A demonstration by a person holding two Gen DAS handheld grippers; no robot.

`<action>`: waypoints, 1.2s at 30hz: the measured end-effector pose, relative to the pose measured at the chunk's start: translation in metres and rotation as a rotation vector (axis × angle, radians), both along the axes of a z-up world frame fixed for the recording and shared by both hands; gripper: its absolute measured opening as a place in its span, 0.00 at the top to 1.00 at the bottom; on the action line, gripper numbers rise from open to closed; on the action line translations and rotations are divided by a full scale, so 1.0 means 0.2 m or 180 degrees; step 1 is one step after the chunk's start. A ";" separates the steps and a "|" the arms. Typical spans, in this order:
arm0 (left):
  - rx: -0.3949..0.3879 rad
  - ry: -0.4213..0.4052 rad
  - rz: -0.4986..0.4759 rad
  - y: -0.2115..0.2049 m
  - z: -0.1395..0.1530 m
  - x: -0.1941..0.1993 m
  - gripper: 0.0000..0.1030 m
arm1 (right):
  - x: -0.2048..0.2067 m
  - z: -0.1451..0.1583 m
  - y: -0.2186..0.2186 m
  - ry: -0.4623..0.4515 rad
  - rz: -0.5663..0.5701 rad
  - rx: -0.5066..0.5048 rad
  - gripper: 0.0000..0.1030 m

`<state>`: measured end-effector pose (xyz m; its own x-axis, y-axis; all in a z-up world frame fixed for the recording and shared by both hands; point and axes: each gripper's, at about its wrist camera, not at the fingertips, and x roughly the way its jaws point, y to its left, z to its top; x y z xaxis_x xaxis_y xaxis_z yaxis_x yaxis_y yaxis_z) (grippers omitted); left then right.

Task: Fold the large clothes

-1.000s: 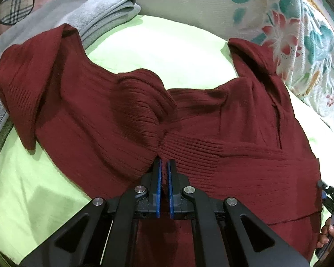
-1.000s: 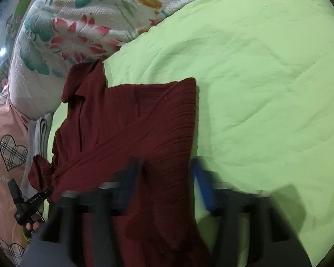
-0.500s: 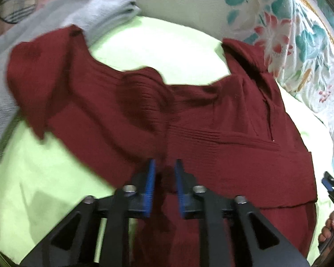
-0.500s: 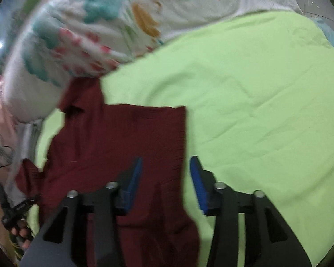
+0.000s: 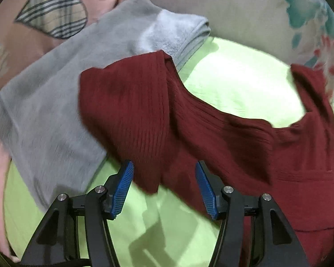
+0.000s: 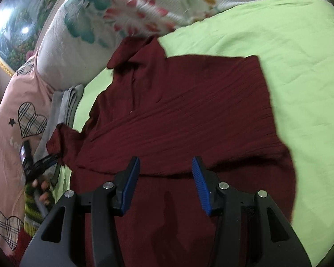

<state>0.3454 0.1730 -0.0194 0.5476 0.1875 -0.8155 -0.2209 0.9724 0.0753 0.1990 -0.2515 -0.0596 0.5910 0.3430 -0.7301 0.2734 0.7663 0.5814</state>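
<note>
A dark red ribbed knit garment lies on a lime-green bedsheet, its right side folded inward with a straight edge. In the left wrist view its left sleeve lies partly over a grey towel and hangs down between the jaws. My left gripper is open and holds nothing, with the sleeve's lower tip between its blue pads. My right gripper is open and empty, over the garment's lower middle. The left gripper also shows in the right wrist view at the sleeve.
A folded grey towel lies left of the garment. A pink pillow with plaid hearts and a white floral quilt bound the far and left sides. Bare green sheet extends to the right.
My left gripper has let go of the garment's middle, opened wide and moved left to the sleeve. My right gripper stayed open and moved left, now over the cloth's lower middle.
</note>
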 end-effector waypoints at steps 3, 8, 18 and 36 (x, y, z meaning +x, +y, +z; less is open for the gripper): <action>0.0248 0.0138 0.0121 0.04 -0.08 0.10 0.67 | 0.02 0.00 0.04 0.0000 0.0065 0.0013 0.52; 0.0041 0.0118 0.0050 0.11 -0.09 0.10 0.94 | 0.01 0.02 0.05 -0.0010 0.0069 -0.0006 0.52; -0.1070 -0.0352 -0.0558 -0.13 0.26 -0.20 0.96 | -0.05 0.07 0.05 -0.0101 0.0057 0.0073 0.52; -0.1196 0.0407 -0.2018 -1.38 -0.02 -0.29 0.87 | -0.20 0.03 -0.12 0.0012 -0.0140 0.0124 0.52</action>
<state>0.2870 -0.1035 -0.0244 0.3547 -0.4364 -0.8269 0.3787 0.8757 -0.2997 0.1596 -0.2749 -0.0545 0.6033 0.3450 -0.7190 0.3087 0.7303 0.6094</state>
